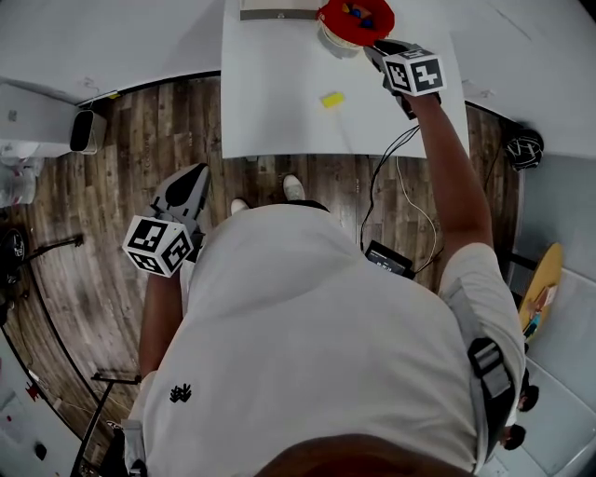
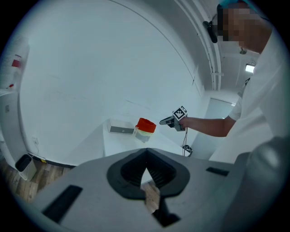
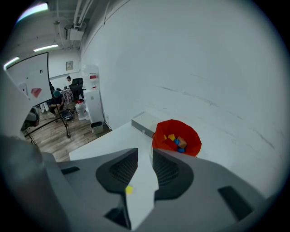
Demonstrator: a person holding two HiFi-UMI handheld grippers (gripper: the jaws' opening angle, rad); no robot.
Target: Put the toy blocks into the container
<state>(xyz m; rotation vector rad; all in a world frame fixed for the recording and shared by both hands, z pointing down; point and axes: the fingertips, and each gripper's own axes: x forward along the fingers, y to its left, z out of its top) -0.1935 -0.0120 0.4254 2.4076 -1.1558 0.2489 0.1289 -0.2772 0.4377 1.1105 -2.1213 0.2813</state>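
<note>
Loosely heaped toy blocks [image 3: 176, 142] sit in a faceted red container [image 3: 160, 137].

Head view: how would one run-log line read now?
right gripper: open, empty | left gripper: shut, empty | red container: several blocks inside, beside right gripper | yellow block: loose on table

The container [image 1: 355, 20] stands at the far edge of the table [image 1: 279, 102] with blocks [image 3: 176, 141] in it, and a flat box [image 1: 277, 12] lies just to its left along that edge. One loose block [image 1: 332, 99] lies on the table before the container, toward the middle. The right claw [image 1: 377, 51] hangs just right of the container, the left claw [image 1: 191, 177] over the floor [image 1: 93, 186] off the near edge.
</note>
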